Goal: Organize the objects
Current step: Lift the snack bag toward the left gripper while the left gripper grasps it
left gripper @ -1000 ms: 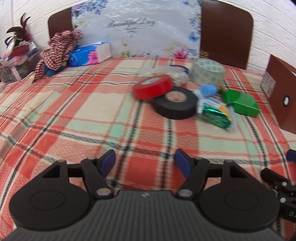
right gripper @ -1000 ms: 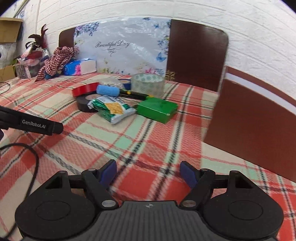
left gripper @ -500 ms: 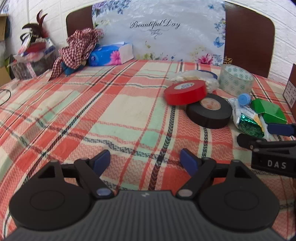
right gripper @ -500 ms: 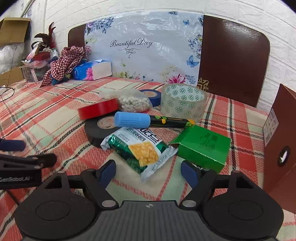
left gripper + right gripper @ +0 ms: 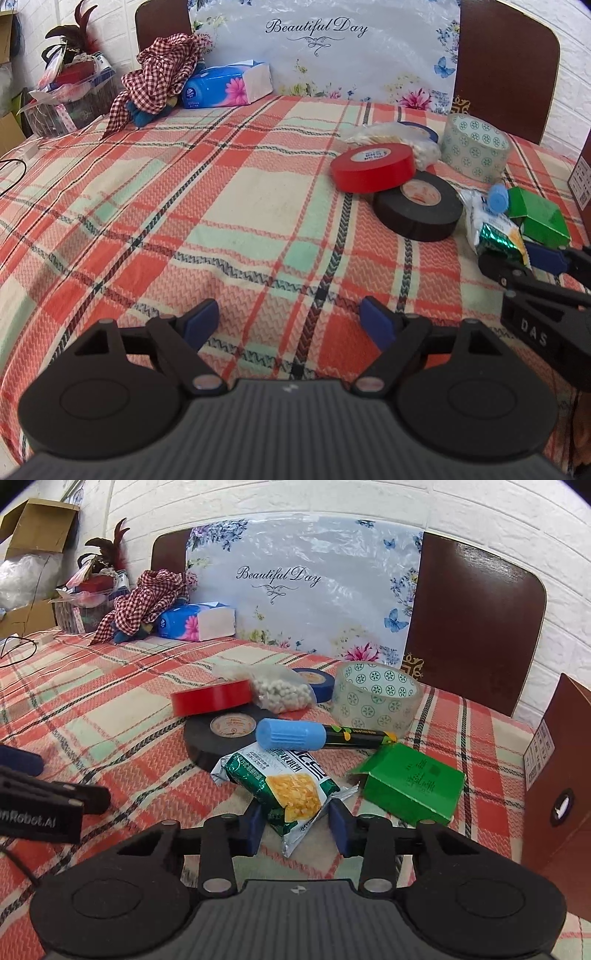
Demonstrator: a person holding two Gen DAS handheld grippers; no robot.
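now the right gripper (image 5: pixel 295 821) has closed in since a second ago: its spread jaws bracket the snack packet's (image 5: pixel 286 788) near end, not yet pinching. left gripper (image 5: pixel 290 323) idles left of the packet, jaws spread, empty. pickup looks imminent. black tape (image 5: pixel 221 734), a pen (image 5: pixel 321 736), then green box (image 5: pixel 412 784) crowd it.

A checked cloth (image 5: pixel 159 70) lies heaped at upper left, touching a blue tissue pack (image 5: pixel 225 85). A floral "Beautiful Day" board (image 5: pixel 306 587) stands top centre.
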